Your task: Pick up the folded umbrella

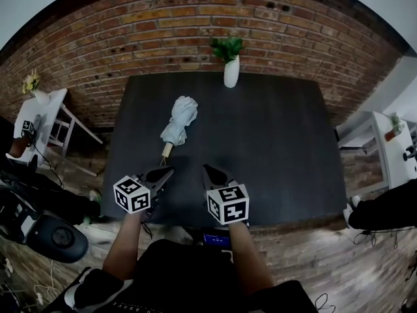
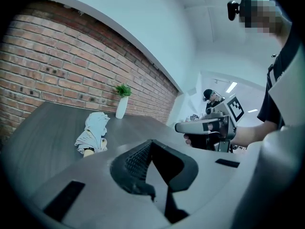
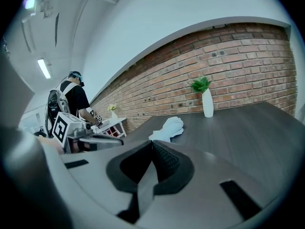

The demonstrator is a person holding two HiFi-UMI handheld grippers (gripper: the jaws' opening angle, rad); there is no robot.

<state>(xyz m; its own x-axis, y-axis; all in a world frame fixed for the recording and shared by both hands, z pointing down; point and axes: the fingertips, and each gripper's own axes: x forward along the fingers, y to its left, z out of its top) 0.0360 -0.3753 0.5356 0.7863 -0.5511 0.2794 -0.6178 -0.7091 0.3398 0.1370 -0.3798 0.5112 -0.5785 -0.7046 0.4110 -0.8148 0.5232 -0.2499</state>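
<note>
Ideally, the left gripper [image 1: 164,171], being nearer, parts its fingers before advancing, then closes on the folded umbrella [image 1: 178,121] at the bundled canopy just above its wooden handle [image 1: 167,150]. That umbrella lies on the dark desk [image 1: 280,149], left of centre, handle towards the person and apart from the 2 tools. Left gripper and right gripper [image 1: 207,169] alike have their fingers pressed together, holding and touching nothing.

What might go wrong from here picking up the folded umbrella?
Both the left claw and right claw are shut; reaching in like that would likely shove the umbrella rather than grip it. Its cloth looks loose and bunched, so a pinch on fabric alone may slip.
</note>
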